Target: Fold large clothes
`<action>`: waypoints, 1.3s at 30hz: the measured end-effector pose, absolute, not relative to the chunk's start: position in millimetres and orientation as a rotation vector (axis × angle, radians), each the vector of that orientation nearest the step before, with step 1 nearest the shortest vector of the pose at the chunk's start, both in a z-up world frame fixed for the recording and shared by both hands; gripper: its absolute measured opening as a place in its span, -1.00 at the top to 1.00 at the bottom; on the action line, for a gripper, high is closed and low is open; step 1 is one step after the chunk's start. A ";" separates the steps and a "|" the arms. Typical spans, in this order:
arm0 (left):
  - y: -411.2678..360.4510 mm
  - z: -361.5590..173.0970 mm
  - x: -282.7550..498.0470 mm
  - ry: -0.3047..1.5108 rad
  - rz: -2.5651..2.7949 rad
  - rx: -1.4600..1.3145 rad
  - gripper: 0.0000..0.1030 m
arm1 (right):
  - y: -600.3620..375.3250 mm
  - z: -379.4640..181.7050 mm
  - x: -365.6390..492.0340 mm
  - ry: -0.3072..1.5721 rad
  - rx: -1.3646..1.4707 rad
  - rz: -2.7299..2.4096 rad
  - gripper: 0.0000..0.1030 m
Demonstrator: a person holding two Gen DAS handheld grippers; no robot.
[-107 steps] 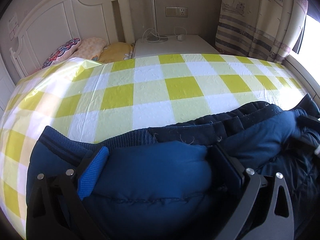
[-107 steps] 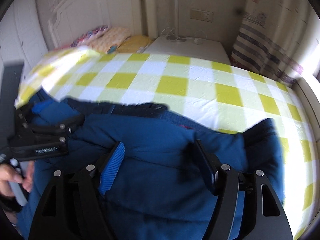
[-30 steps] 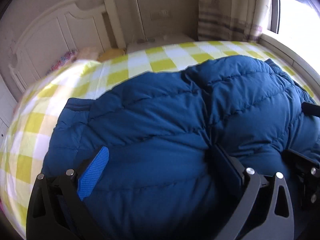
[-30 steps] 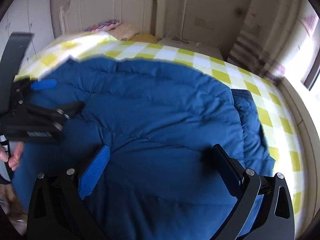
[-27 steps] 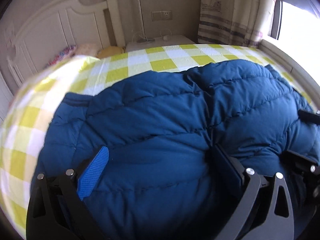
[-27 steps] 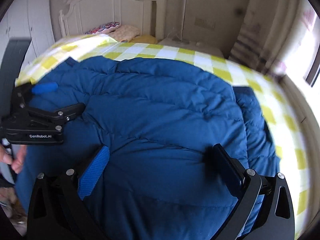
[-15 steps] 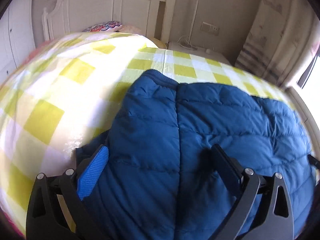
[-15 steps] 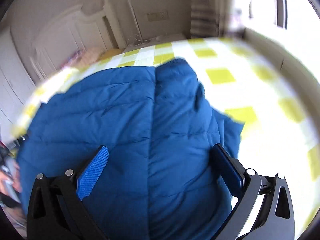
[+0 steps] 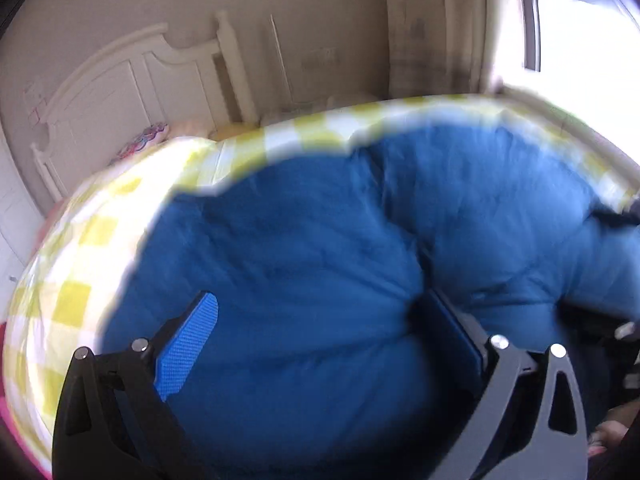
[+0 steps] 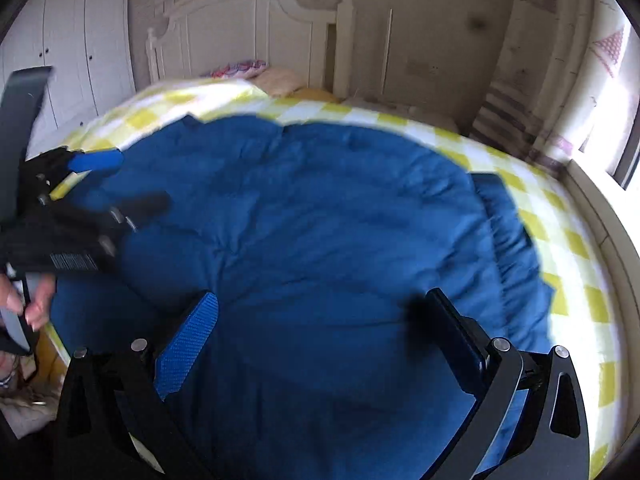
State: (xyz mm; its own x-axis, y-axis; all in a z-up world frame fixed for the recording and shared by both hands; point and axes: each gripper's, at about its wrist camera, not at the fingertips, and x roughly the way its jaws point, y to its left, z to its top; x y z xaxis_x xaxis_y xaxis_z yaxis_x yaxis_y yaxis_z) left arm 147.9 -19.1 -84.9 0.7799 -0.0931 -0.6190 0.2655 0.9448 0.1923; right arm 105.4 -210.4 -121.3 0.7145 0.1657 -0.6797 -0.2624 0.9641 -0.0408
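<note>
- Both claws are seen with their jaws spread wide: the left claw (image 9: 316, 332) frames the lower middle of the left wrist view, the right claw (image 10: 320, 332) the lower middle of the right wrist view — nothing is clamped between either pair of fingers.
- A large blue quilted jacket (image 10: 320, 220) is spread across the bed, filling the centre of both views; its puffed fabric (image 9: 320, 260) bulges up between the left claw's fingers, though whether the pads touch it cannot be told.
- One blue ribbed pad (image 9: 188, 344) is visible at lower left of the left wrist view; the opposite finger is shown dark at lower right.
- The left claw is also caught at the left edge of the right wrist view (image 10: 104, 184), low over the jacket's left side, with a person's hand (image 10: 28, 300) on its handle below.
- A narrower fold or sleeve of the jacket (image 10: 516, 248) lies along the right side of the right wrist view, just beside the main body.
- A yellow-and-white checked sheet (image 10: 560, 232) is seen around the jacket on the bed.
- A white headboard (image 10: 248, 32) stands at upper centre, with pillows (image 10: 256, 72) just below it — the left wrist view is heavily blurred.
</note>
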 end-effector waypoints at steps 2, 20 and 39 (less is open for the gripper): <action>-16.3 -82.2 156.4 0.673 -0.215 0.249 -0.96 | -213.4 -122.7 107.8 0.758 -0.132 0.249 -0.91; 61.8 -95.1 162.8 0.737 -0.097 0.159 -0.96 | -325.2 -125.9 88.6 0.813 0.143 0.037 -0.91; 62.9 -99.6 153.8 0.728 -0.103 0.162 -0.96 | -288.3 -116.4 32.0 0.761 0.008 0.125 -0.90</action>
